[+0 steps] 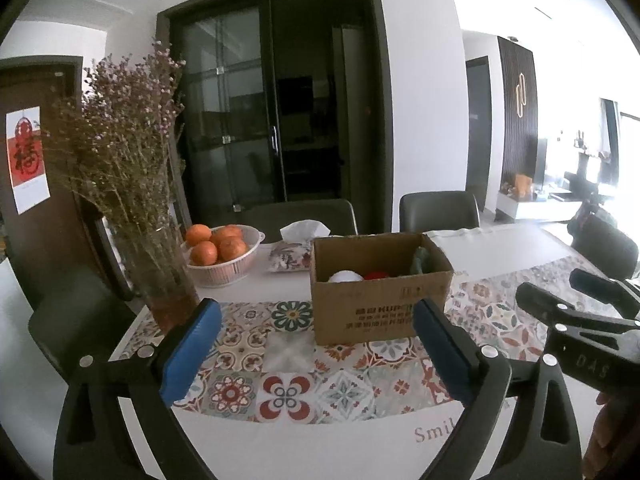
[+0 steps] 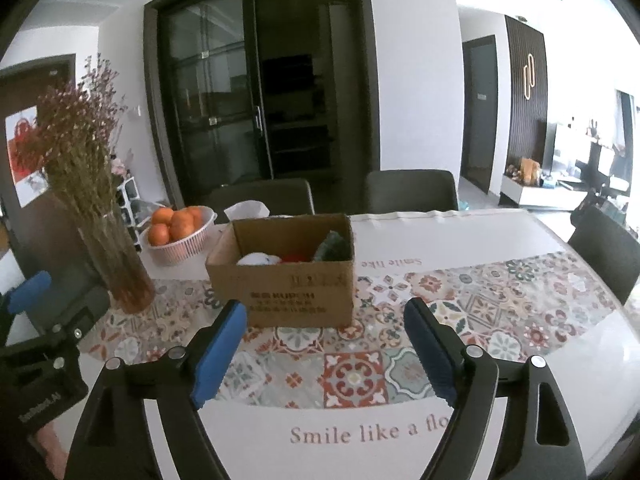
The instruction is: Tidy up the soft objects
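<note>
White tabletop fills the scene, with a runner of patterned tile print across it and the words "Smile like a flo" showing near the edge. At the middle, toward 12 o'clock from both grippers, stands an open cardboard box on the runner. Inside it lie the soft things: a white one at the box's 9 o'clock, a red one in the middle and a green one at 3 o'clock. At 10 o'clock from the box a glass vase of dried flowers stands, then a white basket of oranges and a tissue pack behind the box.

Left gripper is released, blue pads spread wide with nothing between them, short of the box. Right gripper is likewise released and empty, also short of the box.
</note>
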Demonstrator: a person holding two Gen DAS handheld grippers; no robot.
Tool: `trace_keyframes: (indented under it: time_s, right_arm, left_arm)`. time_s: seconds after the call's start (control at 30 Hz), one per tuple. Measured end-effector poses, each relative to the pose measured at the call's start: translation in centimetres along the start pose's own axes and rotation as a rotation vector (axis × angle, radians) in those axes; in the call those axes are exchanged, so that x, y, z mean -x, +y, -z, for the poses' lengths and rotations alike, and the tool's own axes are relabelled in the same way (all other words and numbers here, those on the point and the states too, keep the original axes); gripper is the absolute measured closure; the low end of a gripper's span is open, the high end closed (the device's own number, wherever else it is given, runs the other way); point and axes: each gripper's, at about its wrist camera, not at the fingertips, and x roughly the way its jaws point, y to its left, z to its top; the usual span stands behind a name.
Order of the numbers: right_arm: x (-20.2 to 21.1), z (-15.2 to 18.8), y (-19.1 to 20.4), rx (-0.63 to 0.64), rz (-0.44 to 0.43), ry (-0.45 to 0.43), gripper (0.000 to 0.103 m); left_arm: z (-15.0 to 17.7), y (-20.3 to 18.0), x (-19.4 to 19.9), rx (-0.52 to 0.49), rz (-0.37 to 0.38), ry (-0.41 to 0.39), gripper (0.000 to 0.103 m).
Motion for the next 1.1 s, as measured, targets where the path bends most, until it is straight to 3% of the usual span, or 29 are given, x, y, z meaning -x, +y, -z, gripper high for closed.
trace_keyframes:
  time_s: [0.57, 1.1]
  right_arm:
    - [4.8, 3.3, 0.3, 0.043, 0.047, -0.049, 0.016]
    - [5.6, 5.7, 0.4, 0.046, 0.017, -0.039, 0.016]
  left_arm:
    - [3.2, -0.3, 4.6, -0.01, -0.007, -0.017, 0.0]
    - [5.6, -0.3, 6.3, 0.002, 0.003, -0.022, 0.0]
